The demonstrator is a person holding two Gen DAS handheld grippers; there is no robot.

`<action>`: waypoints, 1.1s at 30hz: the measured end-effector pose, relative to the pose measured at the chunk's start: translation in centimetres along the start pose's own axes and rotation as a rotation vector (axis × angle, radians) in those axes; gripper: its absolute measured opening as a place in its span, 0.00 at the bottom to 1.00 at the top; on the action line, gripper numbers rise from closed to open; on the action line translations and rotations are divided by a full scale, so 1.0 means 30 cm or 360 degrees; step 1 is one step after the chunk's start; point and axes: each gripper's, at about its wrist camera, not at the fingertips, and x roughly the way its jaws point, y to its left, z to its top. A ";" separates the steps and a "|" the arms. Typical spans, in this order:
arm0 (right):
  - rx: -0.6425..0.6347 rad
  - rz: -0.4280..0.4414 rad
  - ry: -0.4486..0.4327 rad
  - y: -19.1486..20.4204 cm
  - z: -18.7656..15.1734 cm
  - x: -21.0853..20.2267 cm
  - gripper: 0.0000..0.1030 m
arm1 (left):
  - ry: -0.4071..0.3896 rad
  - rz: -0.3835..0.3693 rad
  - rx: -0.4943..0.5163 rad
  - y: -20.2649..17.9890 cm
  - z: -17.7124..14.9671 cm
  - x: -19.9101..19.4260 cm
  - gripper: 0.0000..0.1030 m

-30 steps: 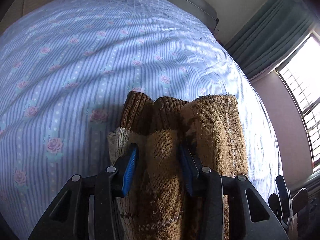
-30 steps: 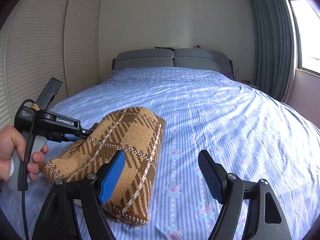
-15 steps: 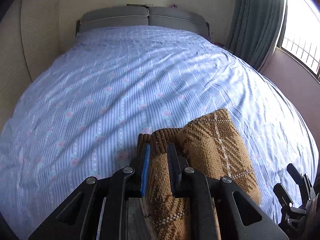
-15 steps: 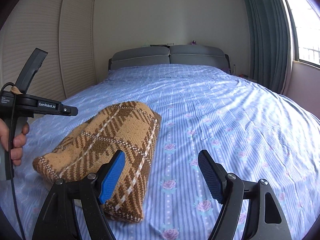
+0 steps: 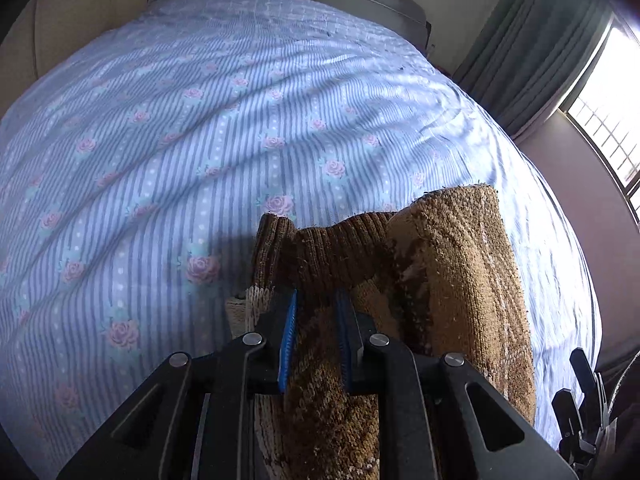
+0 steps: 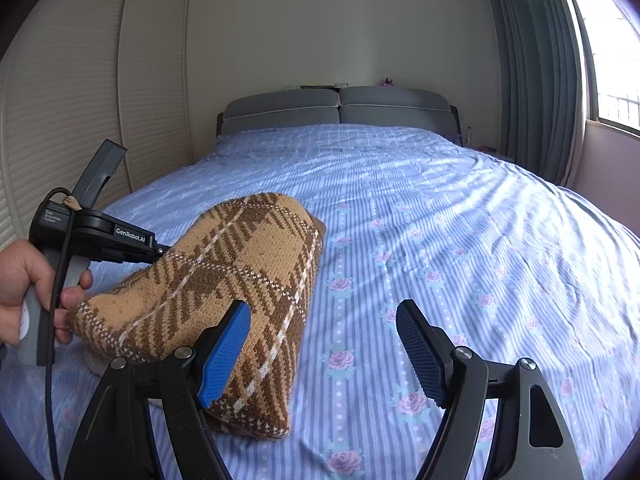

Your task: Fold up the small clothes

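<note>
A brown and tan plaid knit garment (image 6: 240, 264) lies folded in a thick bundle on the blue striped rose-print bedsheet (image 6: 440, 220). In the left wrist view my left gripper (image 5: 316, 300) is shut on a bunched fold of this knit (image 5: 452, 280), near its dark ribbed edge. From the right wrist view, a hand (image 6: 20, 276) holds that tool's handle at the garment's left side, and its fingertips are hidden behind the knit. My right gripper (image 6: 322, 308) stands open over the sheet, its left pad just in front of the garment's near corner, with nothing between its pads.
A grey padded headboard (image 6: 336, 108) closes the far end of the bed. Louvred wardrobe doors (image 6: 80, 120) run along the left. A grey-green curtain (image 6: 532, 80) and a bright window (image 6: 608, 60) are on the right. Bare sheet stretches to the right of the garment.
The left jaws went from standing wide around the knit to pinching a fold of it. The left tool swung up and came back down. The right gripper kept still.
</note>
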 end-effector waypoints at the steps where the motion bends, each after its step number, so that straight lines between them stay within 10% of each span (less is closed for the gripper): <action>1: 0.0010 0.0003 0.0009 -0.002 -0.005 0.002 0.73 | 0.0002 -0.0016 -0.0007 -0.001 0.000 0.002 0.18; 16: 0.0056 -0.0009 0.0022 -0.034 -0.027 0.001 0.73 | 0.0009 0.0018 -0.0030 0.001 -0.025 0.015 0.22; 20: 0.0049 0.0008 0.0031 -0.023 -0.038 -0.003 0.71 | -0.0041 -0.0012 0.0005 0.002 -0.030 -0.008 0.08; 28: 0.0072 0.0018 0.0004 -0.030 -0.021 -0.006 0.71 | -0.0243 0.0201 0.0081 -0.015 -0.021 -0.167 0.07; 33: 0.0069 0.0041 0.0006 -0.018 -0.016 0.002 0.71 | -0.0108 0.0288 0.0181 -0.038 -0.032 -0.093 0.13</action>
